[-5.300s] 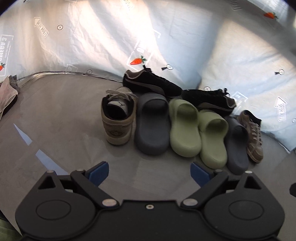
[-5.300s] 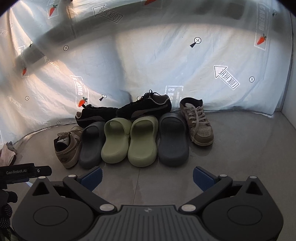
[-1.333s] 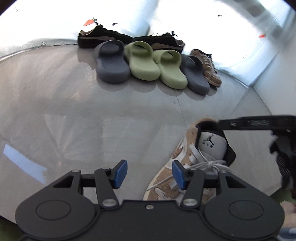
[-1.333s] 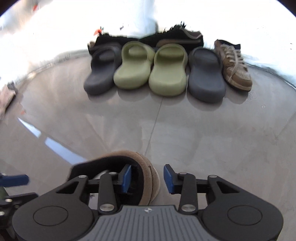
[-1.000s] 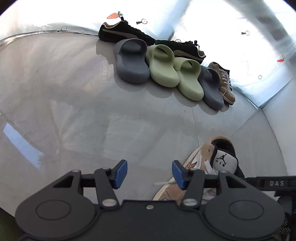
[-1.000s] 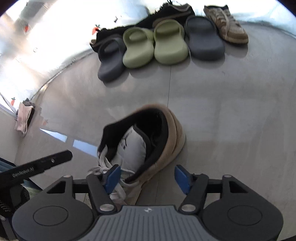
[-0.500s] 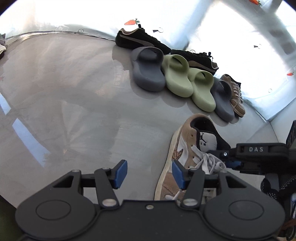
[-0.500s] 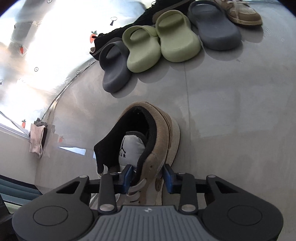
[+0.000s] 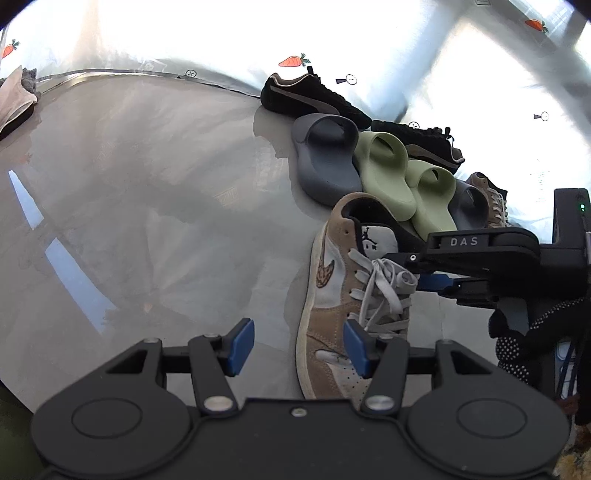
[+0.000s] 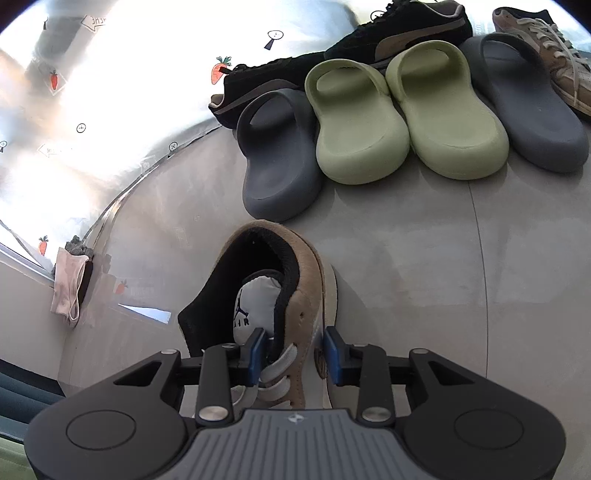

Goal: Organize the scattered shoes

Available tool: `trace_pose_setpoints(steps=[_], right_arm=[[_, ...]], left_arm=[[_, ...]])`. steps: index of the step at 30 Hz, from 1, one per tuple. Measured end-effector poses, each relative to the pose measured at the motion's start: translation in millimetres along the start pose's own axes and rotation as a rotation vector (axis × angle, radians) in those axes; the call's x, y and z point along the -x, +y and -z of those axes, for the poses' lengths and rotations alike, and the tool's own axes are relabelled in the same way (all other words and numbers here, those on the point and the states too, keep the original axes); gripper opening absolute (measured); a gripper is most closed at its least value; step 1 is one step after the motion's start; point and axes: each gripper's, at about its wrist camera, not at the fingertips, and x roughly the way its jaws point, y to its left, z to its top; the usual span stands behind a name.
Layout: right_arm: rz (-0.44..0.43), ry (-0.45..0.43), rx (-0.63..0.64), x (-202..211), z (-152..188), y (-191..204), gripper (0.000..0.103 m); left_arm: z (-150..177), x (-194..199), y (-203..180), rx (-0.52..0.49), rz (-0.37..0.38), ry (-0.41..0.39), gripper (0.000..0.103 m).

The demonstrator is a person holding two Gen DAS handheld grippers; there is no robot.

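Note:
A tan and white high-top sneaker (image 9: 343, 291) with grey laces is near the grey floor, heel toward the shoe row. My right gripper (image 10: 293, 354) is shut on its right side wall (image 10: 295, 295), one pad inside the shoe, one outside. It also shows in the left wrist view (image 9: 424, 273), clamped at the sneaker's laces. My left gripper (image 9: 299, 345) is open and empty beside the sneaker's toe. The row holds two grey slides (image 10: 277, 162), two green slides (image 10: 354, 129), two black sneakers (image 10: 399, 33) and a tan low sneaker (image 10: 546, 40).
A white printed sheet (image 9: 184, 33) covers the wall behind the row. A pale cloth (image 10: 68, 288) lies at the floor's left edge. Bare grey floor (image 9: 129, 184) spreads left of the row.
My right gripper has carried the tan sneaker closer to the row and it now sits more upright. My left gripper has stayed open beside it.

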Motion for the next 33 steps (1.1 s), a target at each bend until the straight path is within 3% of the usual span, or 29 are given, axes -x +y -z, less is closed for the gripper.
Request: trace_pose_setpoints(steps=[3,5,14,21,27,33], right_arm=[[-0.016,-0.015,-0.02,12,3,-8,0.051],[0.001,-0.063,-0.044,32,12,-21,0.072],[0.224,-0.25,-0.221,147,66,-129,0.08],[0.297,-0.337,-0.364,205,82,-196,0.087],[0.346,-0.425,-0.315,233,66,-228,0.099],[0.392,-0.458,-0.19,224,32,-246,0.103]], left_arm=[[-4,1,-14,-0.041,0.019,-0.014,0.054],[-6,1,-25,-0.068,0.039,-0.021,0.054],[-8,-32,-114,-0.191,0.197,0.04,0.054],[-16,-72,-224,-0.311,0.29,0.061,0.054],[-46,-95,-297,-0.337,0.3,-0.009,0.057],[-83,-128,-348,-0.379,0.293,-0.083,0.058]])
